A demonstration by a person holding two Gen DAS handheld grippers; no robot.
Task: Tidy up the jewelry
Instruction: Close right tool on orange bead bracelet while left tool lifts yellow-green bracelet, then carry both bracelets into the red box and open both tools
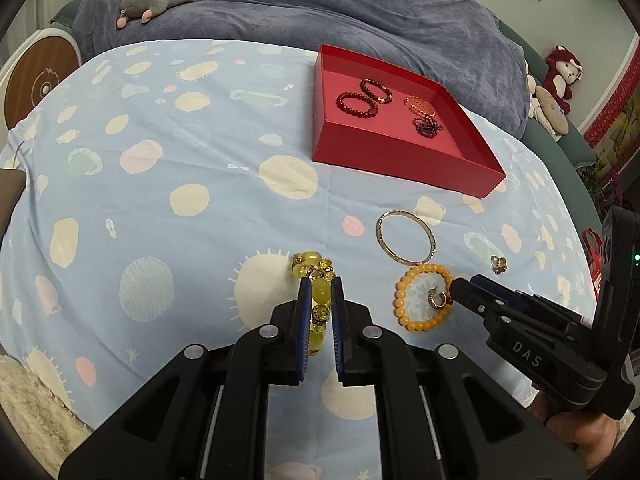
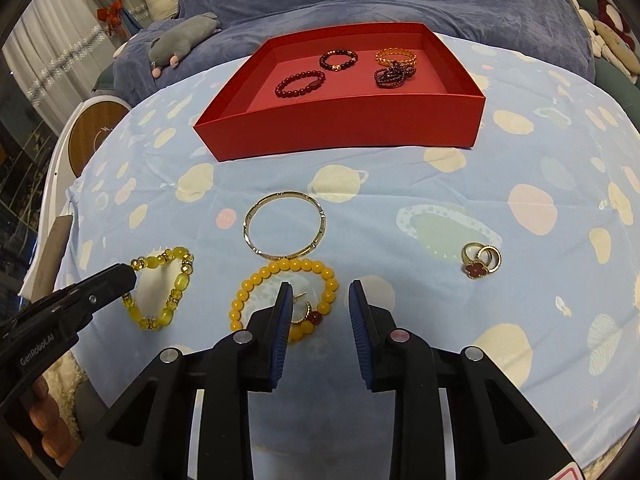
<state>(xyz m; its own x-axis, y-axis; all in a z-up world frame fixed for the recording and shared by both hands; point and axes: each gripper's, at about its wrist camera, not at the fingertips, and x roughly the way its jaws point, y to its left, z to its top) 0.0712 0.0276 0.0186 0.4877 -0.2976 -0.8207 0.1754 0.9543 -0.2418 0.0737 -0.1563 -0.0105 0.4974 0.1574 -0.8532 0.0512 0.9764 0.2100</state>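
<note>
Already in box: four bracelets lie inside the red box (image 2: 340,128), in the upper middle of the right wrist view.
Still on the cloth: gold bangle (image 2: 285,225), orange bead bracelet (image 2: 256,284) with a small earring (image 2: 310,314) inside its ring, and rings (image 2: 482,262) at the right.
Left gripper (image 1: 320,292): clamped on the yellow bracelet (image 1: 314,270), lower middle of its own view.
Right gripper (image 2: 320,296): fingers apart and empty, over the orange bracelet; it probably aims at the earring.
Progress: about half done.

Both the left gripper (image 1: 320,280) and the right gripper (image 2: 320,286) are black plastic with blue ribbed finger pads, round silver pivot screws, and white lettering on their sides.
</note>
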